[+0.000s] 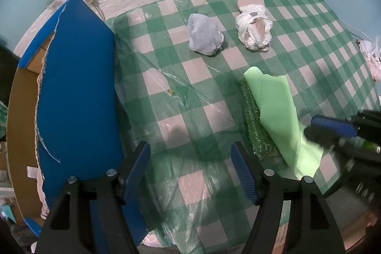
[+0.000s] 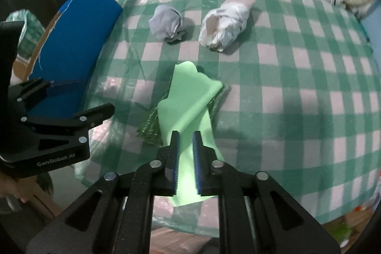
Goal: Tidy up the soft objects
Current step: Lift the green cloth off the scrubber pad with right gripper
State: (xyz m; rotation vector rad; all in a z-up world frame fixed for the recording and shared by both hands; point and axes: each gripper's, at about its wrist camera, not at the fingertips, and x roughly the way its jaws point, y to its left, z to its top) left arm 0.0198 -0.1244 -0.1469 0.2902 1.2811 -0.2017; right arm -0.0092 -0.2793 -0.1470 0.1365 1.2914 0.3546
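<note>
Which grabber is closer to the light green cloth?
The right one. The right gripper has its fingers on either side of the near end of the light green cloth. The left gripper is wide open over the checkered tablecloth, off to the cloth's left.

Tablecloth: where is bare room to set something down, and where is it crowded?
Free: the checked tablecloth between the blue box flap and the light green cloth, and right of that cloth in the right wrist view. Crowded: the far edge with the grey bundle and white bundle.

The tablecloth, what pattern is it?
The tablecloth has green and pale pinkish-white checks, seen best in the right wrist view.
</note>
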